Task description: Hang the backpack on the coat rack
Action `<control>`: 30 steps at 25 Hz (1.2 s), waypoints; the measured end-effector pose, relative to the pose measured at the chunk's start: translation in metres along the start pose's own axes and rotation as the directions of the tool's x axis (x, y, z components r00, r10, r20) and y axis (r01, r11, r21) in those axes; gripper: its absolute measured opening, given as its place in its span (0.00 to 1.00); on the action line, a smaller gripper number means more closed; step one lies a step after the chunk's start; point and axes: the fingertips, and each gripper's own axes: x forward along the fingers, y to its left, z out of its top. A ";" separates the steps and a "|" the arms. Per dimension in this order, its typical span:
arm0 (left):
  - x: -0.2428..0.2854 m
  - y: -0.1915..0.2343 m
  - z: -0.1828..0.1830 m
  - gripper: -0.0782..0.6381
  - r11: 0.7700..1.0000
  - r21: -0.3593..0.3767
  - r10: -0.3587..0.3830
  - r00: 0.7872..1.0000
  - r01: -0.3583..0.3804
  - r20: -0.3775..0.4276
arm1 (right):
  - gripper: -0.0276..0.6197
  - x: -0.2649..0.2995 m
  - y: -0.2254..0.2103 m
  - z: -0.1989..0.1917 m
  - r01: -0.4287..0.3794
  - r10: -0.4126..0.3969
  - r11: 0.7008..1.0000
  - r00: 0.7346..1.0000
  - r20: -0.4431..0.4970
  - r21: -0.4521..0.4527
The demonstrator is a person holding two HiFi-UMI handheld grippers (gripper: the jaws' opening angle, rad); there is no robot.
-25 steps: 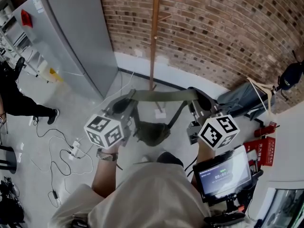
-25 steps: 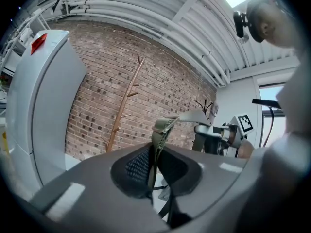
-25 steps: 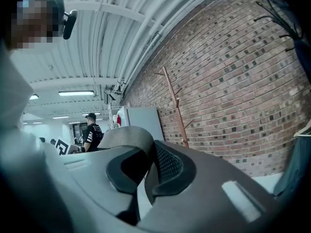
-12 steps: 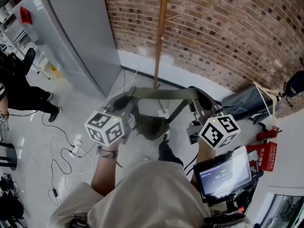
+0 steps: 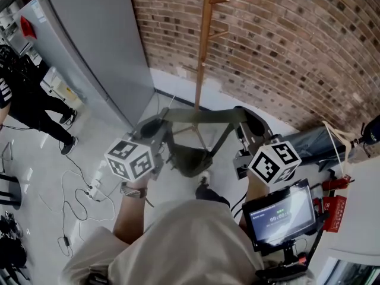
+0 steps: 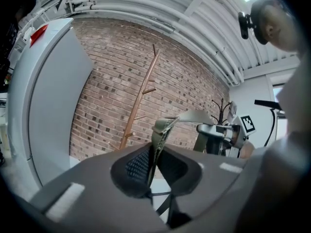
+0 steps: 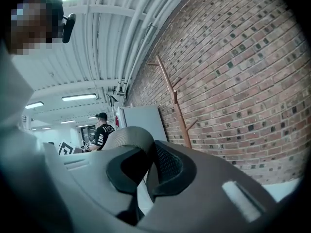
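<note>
My left gripper (image 5: 155,126) clamps one end of the olive strap (image 5: 205,117), my right gripper (image 5: 249,124) pinches the other end — both jaw pairs closed on the webbing, the strap stretched level between them. The backpack (image 5: 191,159) hangs below it, clear of the floor (image 5: 101,129), near the wooden coat rack (image 5: 204,46) — which stands against the brick wall (image 5: 285,46)

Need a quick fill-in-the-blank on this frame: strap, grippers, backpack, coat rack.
The left gripper and the right gripper each have their jaws ____ on the olive strap. The backpack hangs ____ that strap, between the two grippers. The wooden coat rack stands in front of a ____ wall.
Missing words: shut; below; brick.
</note>
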 end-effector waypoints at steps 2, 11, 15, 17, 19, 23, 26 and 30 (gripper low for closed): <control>0.013 0.004 0.002 0.13 1.000 -0.010 0.012 1.000 -0.012 -0.003 | 0.05 0.010 -0.013 0.004 -0.014 0.014 1.000 1.000 -0.009 0.002; 0.073 0.023 0.026 0.13 0.998 -0.029 0.050 0.999 -0.049 0.009 | 0.05 0.056 -0.064 0.032 -0.076 0.077 0.997 0.997 -0.027 0.006; 0.100 0.033 0.031 0.13 0.997 -0.041 0.070 0.997 -0.070 0.018 | 0.05 0.078 -0.083 0.041 -0.114 0.115 0.993 0.993 -0.035 0.007; 0.112 0.038 0.034 0.13 0.996 -0.046 0.081 0.997 -0.080 0.021 | 0.05 0.088 -0.090 0.043 -0.137 0.137 0.991 0.990 -0.042 0.011; 0.121 0.043 0.037 0.13 0.994 -0.049 0.096 0.995 -0.094 0.027 | 0.05 0.098 -0.097 0.046 -0.161 0.161 0.987 0.986 -0.046 0.017; 0.136 0.055 0.038 0.13 0.990 -0.063 0.128 0.991 -0.126 0.030 | 0.05 0.116 -0.108 0.044 -0.196 0.199 0.980 0.978 -0.061 0.043; 0.144 0.064 0.037 0.13 0.986 -0.076 0.150 0.988 -0.148 0.027 | 0.05 0.127 -0.115 0.042 -0.216 0.220 0.975 0.973 -0.075 0.050; 0.155 0.072 0.036 0.13 0.983 -0.081 0.167 0.986 -0.165 0.020 | 0.05 0.138 -0.128 0.038 -0.224 0.230 0.972 0.969 -0.084 0.076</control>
